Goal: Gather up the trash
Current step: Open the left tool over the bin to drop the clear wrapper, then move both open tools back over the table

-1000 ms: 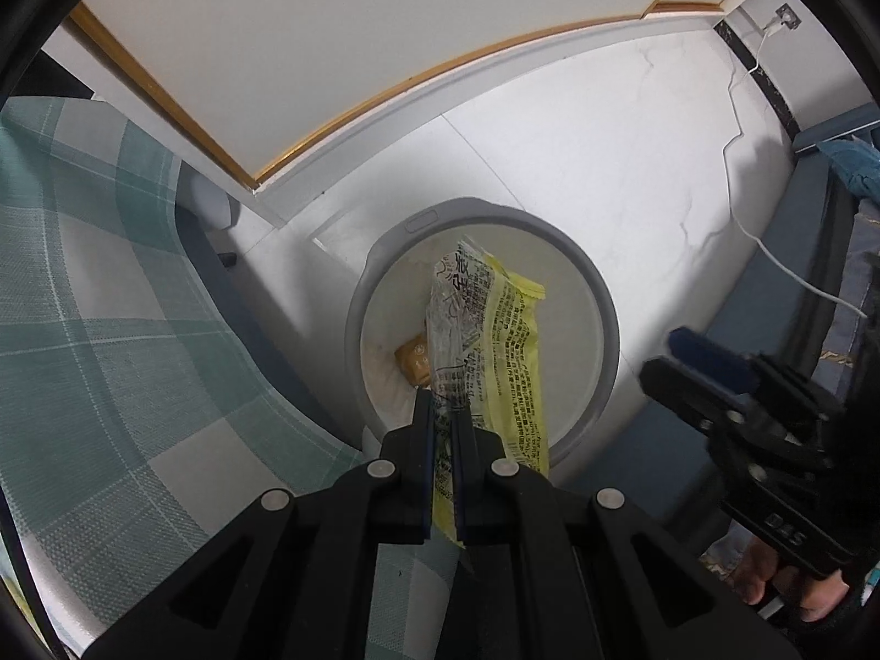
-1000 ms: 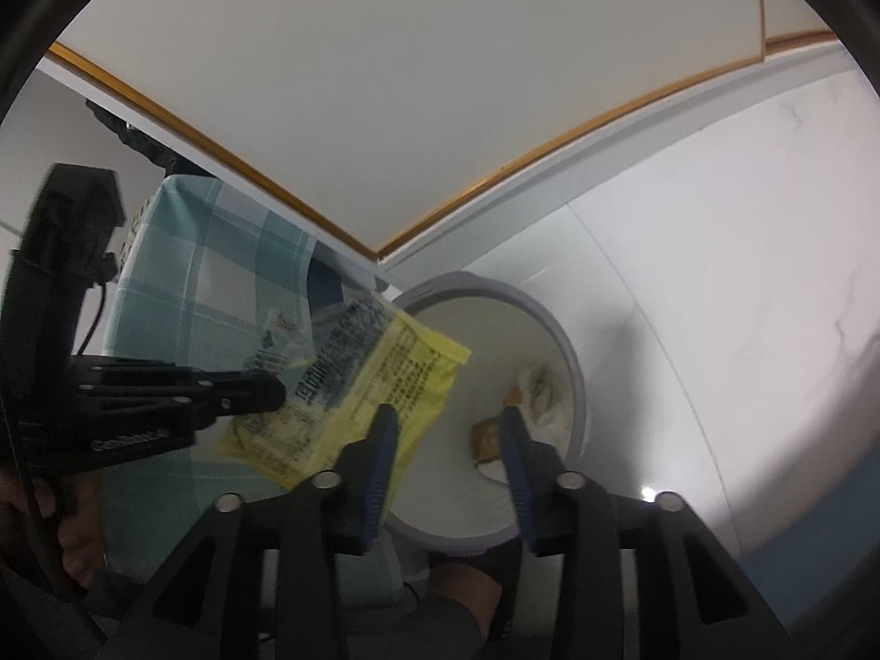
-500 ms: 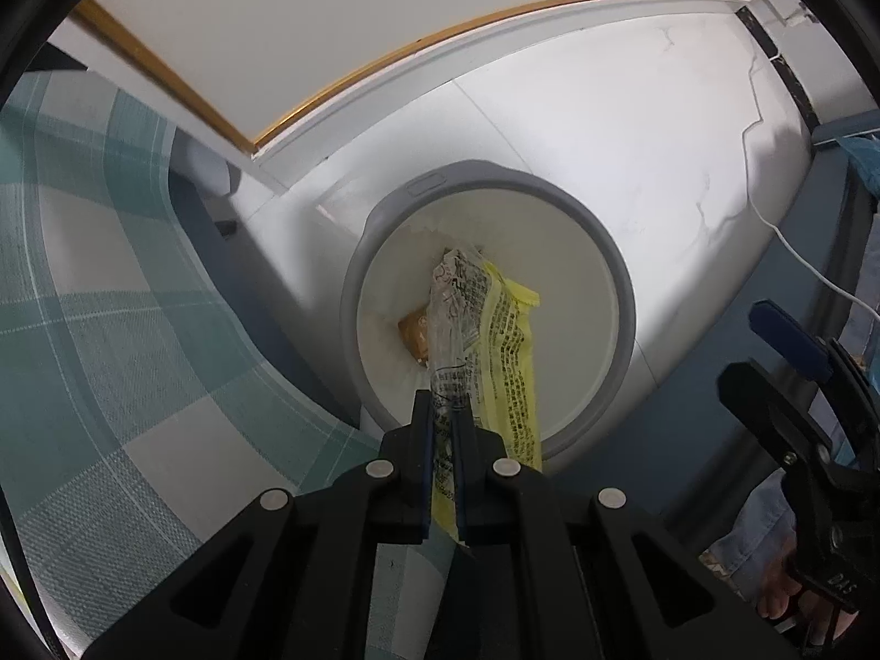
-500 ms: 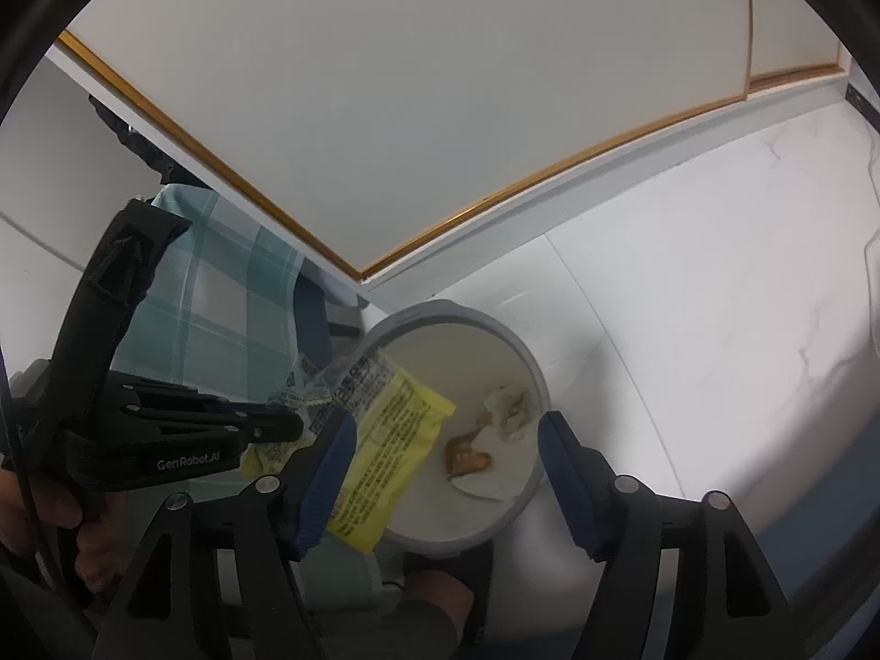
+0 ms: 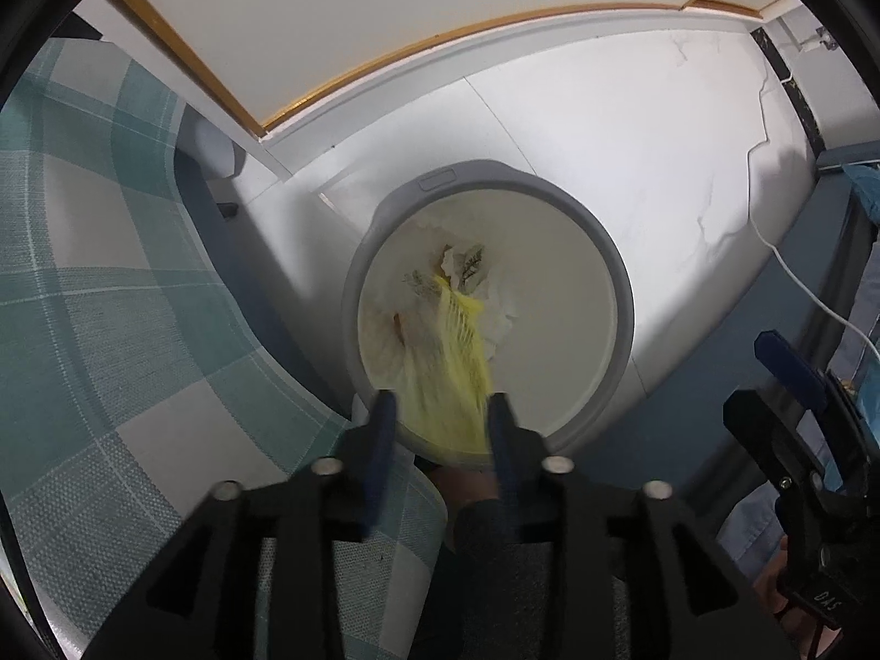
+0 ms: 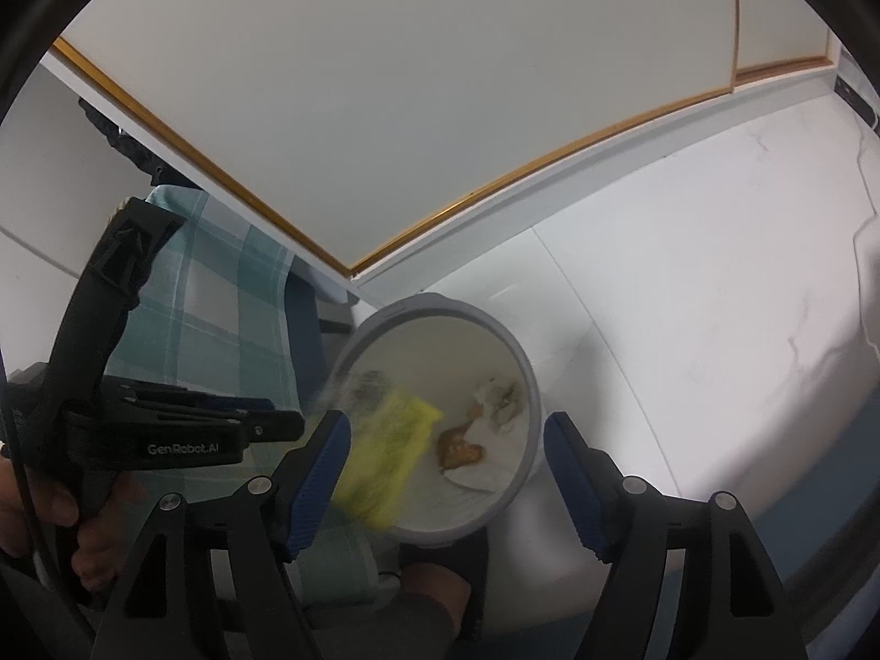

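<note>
My left hand-held gripper [image 5: 438, 417] points straight down over the round grey-rimmed trash bin [image 5: 620, 297], and its jaws have just been opening; they stand apart now, with the yellow wrapper [image 5: 459, 363] between them, motion-blurred and, as far as I can tell, no longer pinched by either pad. In the right wrist view the same wrapper [image 6: 390, 454] shows as a yellow and clear smear over the bin's near rim [image 6: 525, 368], just off the tip of the left tool. My right hand-held gripper [image 6: 446, 443] has also just been opening and now stands wide apart with nothing gripped, angled down toward the bin. At the bottom of the bin I see crumpled white tissue [image 6: 498, 393] and a brown food scrap [image 6: 459, 448]. A teal and white checked cloth [image 5: 99, 297] lies to the left of the bin, and a white cable [image 5: 792, 269] trails over the pale marbled floor [image 5: 632, 137] on the right.
</note>
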Motion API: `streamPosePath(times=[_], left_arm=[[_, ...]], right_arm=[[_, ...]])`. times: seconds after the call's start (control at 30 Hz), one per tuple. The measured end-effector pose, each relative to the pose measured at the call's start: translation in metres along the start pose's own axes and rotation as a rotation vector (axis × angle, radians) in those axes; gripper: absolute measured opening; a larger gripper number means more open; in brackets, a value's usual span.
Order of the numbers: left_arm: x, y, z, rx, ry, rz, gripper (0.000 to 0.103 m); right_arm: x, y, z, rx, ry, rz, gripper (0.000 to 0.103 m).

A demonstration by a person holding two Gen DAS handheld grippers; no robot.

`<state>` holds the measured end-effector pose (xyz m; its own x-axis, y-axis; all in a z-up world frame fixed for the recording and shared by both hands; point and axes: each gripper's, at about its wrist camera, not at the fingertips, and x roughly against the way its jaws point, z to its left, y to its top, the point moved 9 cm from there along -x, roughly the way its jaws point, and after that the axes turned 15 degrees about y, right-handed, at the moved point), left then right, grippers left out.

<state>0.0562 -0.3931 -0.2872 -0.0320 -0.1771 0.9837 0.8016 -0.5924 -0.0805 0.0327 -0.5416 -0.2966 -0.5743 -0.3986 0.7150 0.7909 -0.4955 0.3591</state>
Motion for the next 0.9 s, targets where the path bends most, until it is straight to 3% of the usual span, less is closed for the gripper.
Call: streamPosePath(times=[0.27, 0.5, 0.57, 0.9], left_arm=[[0.015, 0.001, 0.006, 0.044, -0.029, -0.059, 0.036], [0.050, -0.001, 0.020, 0.076, -0.034, -0.193, 0.045], [0.063, -0.002, 0.027, 0.093, -0.039, -0.230, 0.051], [0.128, -0.017, 0.081, 0.209, -0.039, -0.456, 0.053]], right_arm=[[0.012, -0.001, 0.004, 0.007, -0.010, -0.013, 0.076], [0.034, 0.009, 0.028, 0.054, -0.019, -0.054, 0.081], [0.042, 0.013, 0.037, 0.076, -0.032, -0.071, 0.082], [0.081, 0.034, 0.116, 0.227, -0.044, -0.157, 0.084]])
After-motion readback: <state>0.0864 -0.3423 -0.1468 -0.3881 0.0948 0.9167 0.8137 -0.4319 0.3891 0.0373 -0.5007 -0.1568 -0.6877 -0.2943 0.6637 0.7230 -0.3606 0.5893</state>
